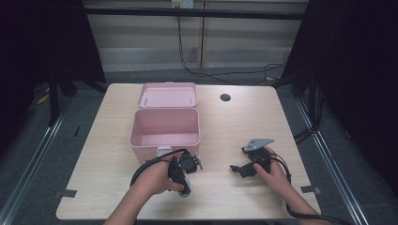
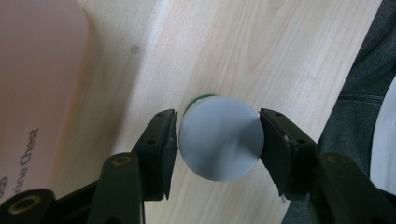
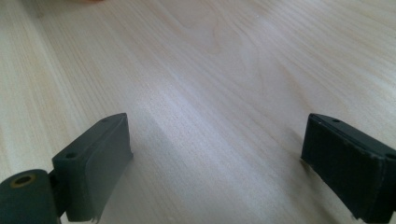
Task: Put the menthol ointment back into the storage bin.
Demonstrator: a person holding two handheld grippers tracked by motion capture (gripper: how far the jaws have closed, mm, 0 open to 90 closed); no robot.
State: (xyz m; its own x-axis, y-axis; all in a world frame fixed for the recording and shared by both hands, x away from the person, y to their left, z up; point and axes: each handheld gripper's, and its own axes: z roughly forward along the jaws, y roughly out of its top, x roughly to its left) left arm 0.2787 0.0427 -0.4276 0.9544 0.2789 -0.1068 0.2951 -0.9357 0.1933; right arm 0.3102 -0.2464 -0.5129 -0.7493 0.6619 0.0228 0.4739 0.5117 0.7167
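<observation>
A small round container with a white lid (image 2: 219,140) and a green body stands on the wooden table, close to the front of the pink box. My left gripper (image 2: 218,135) points down over it, and its two black pads press on either side of the lid. From above, the left gripper (image 1: 184,186) and the container (image 1: 186,191) sit under the person's left hand. My right gripper (image 1: 237,169) rests on the table to the right with its jaws wide apart. Bare wood lies between its pads (image 3: 95,158).
An open pink box (image 1: 164,140) marked "Medicine Chest" stands at the table's middle left, its lid (image 1: 167,95) folded back behind it. Its wall (image 2: 37,93) is just left of the container. A round cable hole (image 1: 225,97) lies at the back right. Table edges are near both forearms.
</observation>
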